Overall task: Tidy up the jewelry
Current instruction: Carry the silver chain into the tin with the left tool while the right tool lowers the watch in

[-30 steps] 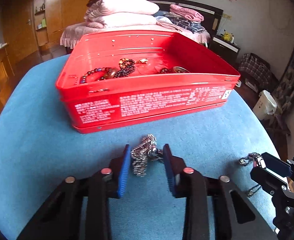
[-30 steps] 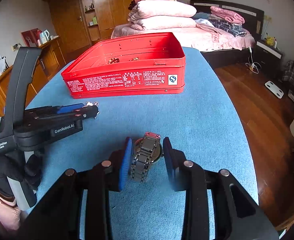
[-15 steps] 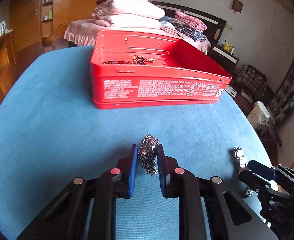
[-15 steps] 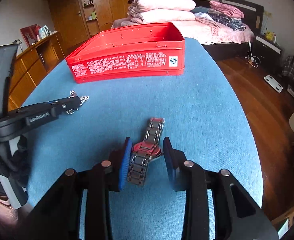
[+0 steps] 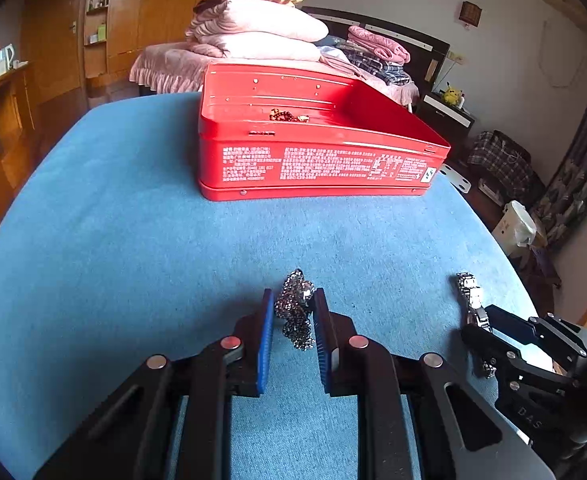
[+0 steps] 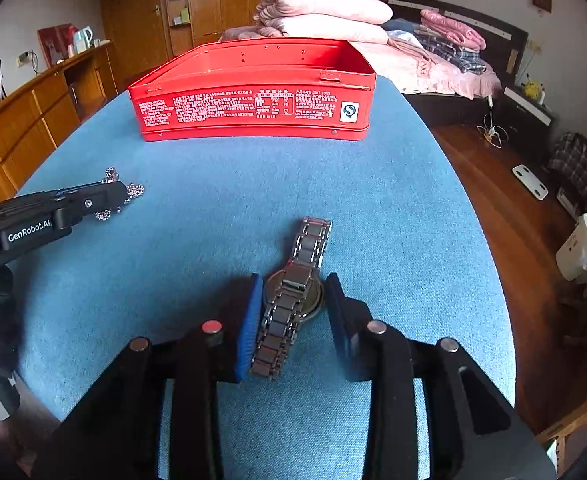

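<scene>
The left gripper [image 5: 293, 316] has two black arms with blue pads. Its pads are squeezed together on a sparkly silver chain bunched into a little clump [image 5: 295, 308]. Part of the chain hangs down between the pads, just over the blue cloth table [image 5: 133, 240]. From the right wrist camera, bits of that same chain stick out around the tip of the left gripper [image 6: 113, 194].

The right gripper [image 6: 293, 304] looks the same, black with blue pads. It is clamped on a dark grey metal watch with a round face and a link strap [image 6: 291, 296]. The pads press on the two sides of the round face. One end of the strap reaches forward and the other end runs back between the pads. From the left wrist camera, the strap pokes up beside the right gripper [image 5: 489, 320].

Farther back on the table sits a big red metal tin with no lid and white writing on its side [image 5: 313, 160]. Some brown beads [image 5: 287, 115] lie inside it. The tin is well apart from both grippers.

Behind the table is a bed with folded pink blankets [image 5: 261, 36].
</scene>
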Demonstrator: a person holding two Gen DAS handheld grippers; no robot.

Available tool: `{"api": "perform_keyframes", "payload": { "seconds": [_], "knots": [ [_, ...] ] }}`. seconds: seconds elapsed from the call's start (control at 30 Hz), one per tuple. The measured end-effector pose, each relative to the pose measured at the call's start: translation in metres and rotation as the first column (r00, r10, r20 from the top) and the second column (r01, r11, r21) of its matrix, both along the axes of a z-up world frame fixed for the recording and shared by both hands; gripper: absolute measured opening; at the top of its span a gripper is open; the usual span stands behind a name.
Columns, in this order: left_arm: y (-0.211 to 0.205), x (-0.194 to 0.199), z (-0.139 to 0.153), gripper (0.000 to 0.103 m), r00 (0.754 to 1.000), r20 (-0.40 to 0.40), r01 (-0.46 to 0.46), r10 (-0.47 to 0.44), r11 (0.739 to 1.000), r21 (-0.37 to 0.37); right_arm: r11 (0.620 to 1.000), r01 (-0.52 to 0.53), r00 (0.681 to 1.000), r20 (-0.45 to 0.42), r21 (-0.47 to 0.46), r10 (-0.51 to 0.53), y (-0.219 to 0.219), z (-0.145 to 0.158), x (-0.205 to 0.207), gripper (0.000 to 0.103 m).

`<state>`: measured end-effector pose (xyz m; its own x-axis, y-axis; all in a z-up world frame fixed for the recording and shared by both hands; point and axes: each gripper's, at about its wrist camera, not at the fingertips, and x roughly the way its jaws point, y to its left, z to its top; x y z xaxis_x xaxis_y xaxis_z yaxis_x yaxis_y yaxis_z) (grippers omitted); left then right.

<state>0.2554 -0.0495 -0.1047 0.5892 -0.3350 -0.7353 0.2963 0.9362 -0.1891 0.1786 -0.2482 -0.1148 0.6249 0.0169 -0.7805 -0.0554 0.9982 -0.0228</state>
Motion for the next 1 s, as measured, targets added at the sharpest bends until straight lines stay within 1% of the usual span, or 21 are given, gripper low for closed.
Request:
{"api": "perform_keyframes", "payload": {
  "seconds": [0.1,0.23,0.53,0.77,1.0],
  "knots": [
    [0.000,-0.003,0.003,0.019,1.000,0.013,-0.002,0.002,1.000,0.009,1.000,0.003,1.000,0.003,0.027,-0.003,-0.002,0.003,-0.001,0.030],
    [0.002,-0.005,0.009,0.019,1.000,0.025,-0.010,0.009,1.000,0.002,0.999,-0.007,1.000,0.031,0.052,0.005,-0.004,0.015,-0.001,0.030],
    [0.009,-0.005,0.023,0.019,0.998,0.062,-0.029,0.029,1.000,-0.005,0.997,-0.037,0.995,0.099,0.071,0.030,0.000,0.045,0.011,0.030],
    [0.007,0.007,0.042,0.019,0.994,0.105,-0.039,0.039,0.999,-0.006,0.994,-0.058,0.989,0.143,0.089,0.045,0.002,0.067,0.028,0.030],
    [0.000,0.031,0.065,0.019,0.988,0.150,-0.047,0.047,0.999,-0.003,0.992,-0.071,0.979,0.197,0.102,0.050,0.002,0.096,0.059,0.030]
  ]
}}
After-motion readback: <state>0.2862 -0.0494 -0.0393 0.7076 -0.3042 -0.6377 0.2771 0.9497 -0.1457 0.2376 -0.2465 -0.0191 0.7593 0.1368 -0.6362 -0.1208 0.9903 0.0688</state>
